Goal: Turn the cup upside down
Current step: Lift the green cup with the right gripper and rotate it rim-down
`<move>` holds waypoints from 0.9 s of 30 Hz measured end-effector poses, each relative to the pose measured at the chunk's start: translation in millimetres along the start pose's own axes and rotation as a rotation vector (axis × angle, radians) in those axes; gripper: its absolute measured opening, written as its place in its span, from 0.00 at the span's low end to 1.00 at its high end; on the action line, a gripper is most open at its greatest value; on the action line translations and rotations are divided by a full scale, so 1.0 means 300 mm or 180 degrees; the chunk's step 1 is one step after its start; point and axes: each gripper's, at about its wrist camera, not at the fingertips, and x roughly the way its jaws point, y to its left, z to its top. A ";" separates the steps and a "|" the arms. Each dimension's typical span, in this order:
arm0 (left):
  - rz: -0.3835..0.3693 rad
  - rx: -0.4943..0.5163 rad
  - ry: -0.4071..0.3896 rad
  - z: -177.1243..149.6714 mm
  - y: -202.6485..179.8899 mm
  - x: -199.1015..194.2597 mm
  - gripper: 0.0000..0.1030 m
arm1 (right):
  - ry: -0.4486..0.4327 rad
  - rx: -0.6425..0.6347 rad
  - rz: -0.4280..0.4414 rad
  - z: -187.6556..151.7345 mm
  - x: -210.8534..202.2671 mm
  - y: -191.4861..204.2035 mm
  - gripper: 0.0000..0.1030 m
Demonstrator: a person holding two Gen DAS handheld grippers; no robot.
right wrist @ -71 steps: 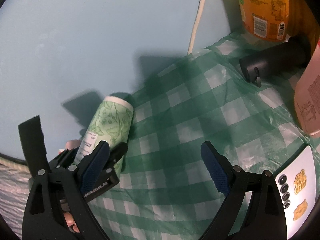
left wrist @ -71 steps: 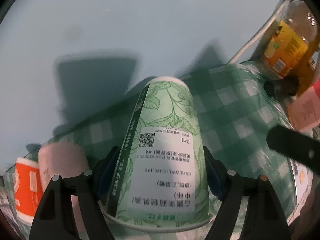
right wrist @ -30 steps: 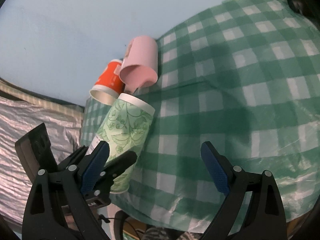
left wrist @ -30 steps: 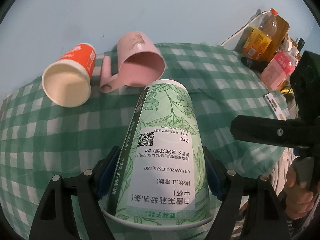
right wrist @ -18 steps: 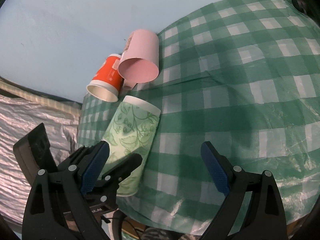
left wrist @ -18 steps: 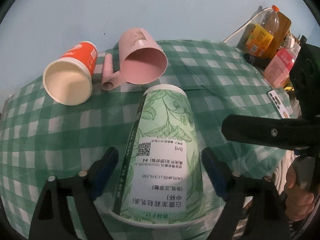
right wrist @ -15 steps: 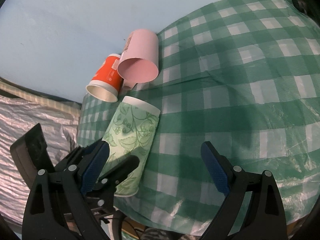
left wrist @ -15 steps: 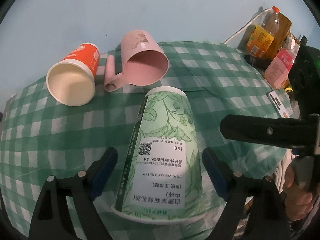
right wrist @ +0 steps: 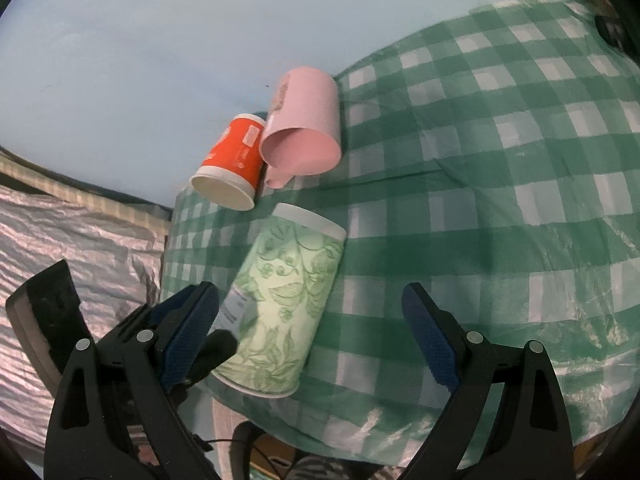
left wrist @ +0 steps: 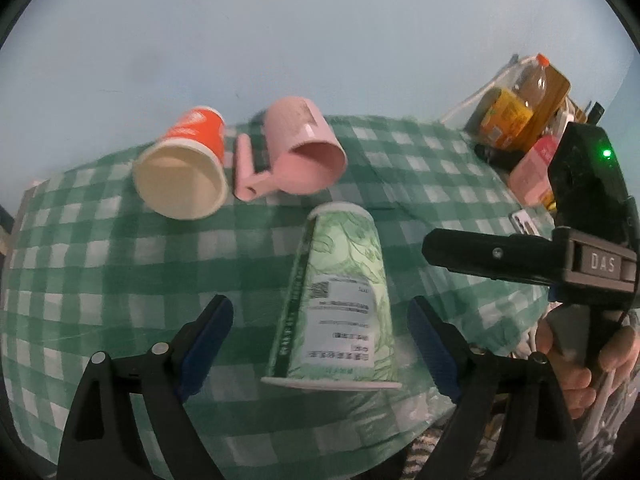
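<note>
My left gripper (left wrist: 320, 340) has its jaws spread wide, and the green leaf-print cup (left wrist: 340, 300) stands between them with a clear gap on each side, so neither blue pad (left wrist: 208, 336) touches it. The cup sits upside down on the green checked surface (left wrist: 100, 264): wide rim down near the front edge, closed base up, printed label facing my left camera.

Beyond the left jaws, to their left, an orange paper cup (left wrist: 184, 168) lies on its side with its mouth toward me. Just beside it a pink mug (left wrist: 300, 152) also lies on its side, handle toward the orange cup; I cannot tell if they touch. Far off past the right jaw stand an orange drink bottle (left wrist: 508, 116) and a pink carton (left wrist: 532, 168).

My right gripper (right wrist: 312, 336) is also released, jaws wide apart and holding nothing. From its camera the green cup (right wrist: 288, 304) sits just inside the left jaw, close to the blue pad (right wrist: 188, 332); contact there is not clear. The left gripper's fingers (right wrist: 212, 352) show dark beside the cup's rim. Ahead of the right jaws lie the orange cup (right wrist: 236, 156) and the pink mug (right wrist: 304, 128), with checked cloth (right wrist: 500, 200) stretching off to the right.

In the left view my right hand (left wrist: 576, 360) grips the other tool's handle.
</note>
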 end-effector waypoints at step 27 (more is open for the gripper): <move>0.0124 -0.0752 -0.0107 -0.052 0.294 0.081 0.94 | 0.0471 -0.0046 -0.0421 0.067 0.231 0.102 0.90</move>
